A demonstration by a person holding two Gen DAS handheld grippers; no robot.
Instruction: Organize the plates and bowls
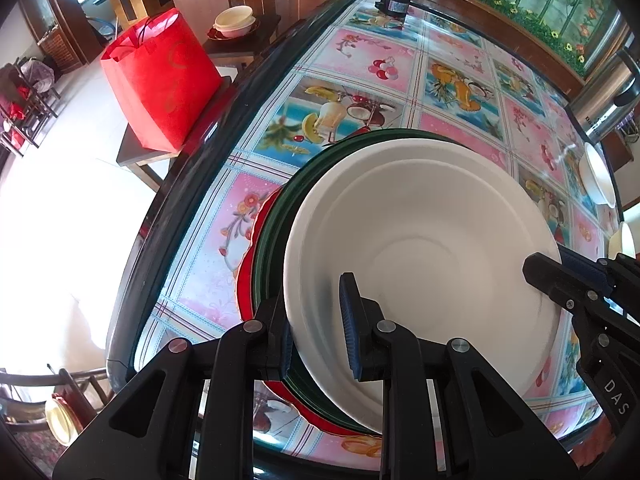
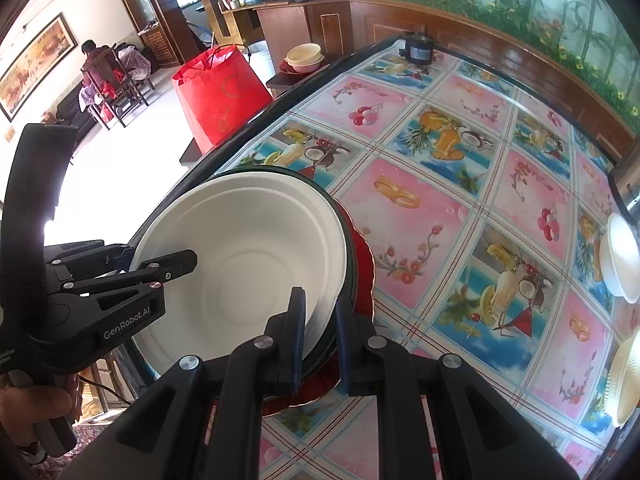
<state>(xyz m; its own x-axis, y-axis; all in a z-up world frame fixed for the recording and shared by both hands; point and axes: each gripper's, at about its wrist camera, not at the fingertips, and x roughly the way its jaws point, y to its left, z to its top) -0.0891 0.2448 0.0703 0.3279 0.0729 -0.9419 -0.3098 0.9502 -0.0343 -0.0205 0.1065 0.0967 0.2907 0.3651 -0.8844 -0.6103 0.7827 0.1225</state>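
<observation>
Fruit and flower squares in pink and blue cover the glass-topped table [image 2: 460, 216] that fills both views. Nearest the cameras, the left gripper [image 1: 316, 334] pinches the near-left rim of the stack, one finger inside the white bowl [image 1: 420, 264] and the other outside against the green plates [image 1: 276, 240], its jaws drawn close together on that rim. The right gripper [image 2: 320, 334] does likewise on the opposite side, one pad within the bowl and the other outside the dark rim, jaws nearly together and clamped on it. The bowl sits nested on the green plates, which rest in turn on a red scalloped plate [image 2: 362, 272] lying near the table's edge. A hand [image 2: 36, 400] grips the left tool's handle at the lower corner of the right view. Further along the right side of the table stand another white bowl [image 2: 620, 256] and a cream ribbed dish [image 2: 624, 380]. Beyond the table edge a red bag [image 1: 160, 80] stands on a low stool, and past it bowls [image 1: 235, 21] sit stacked on a side table. At the far end of the table sits a small black motor [image 1: 394, 0].
</observation>
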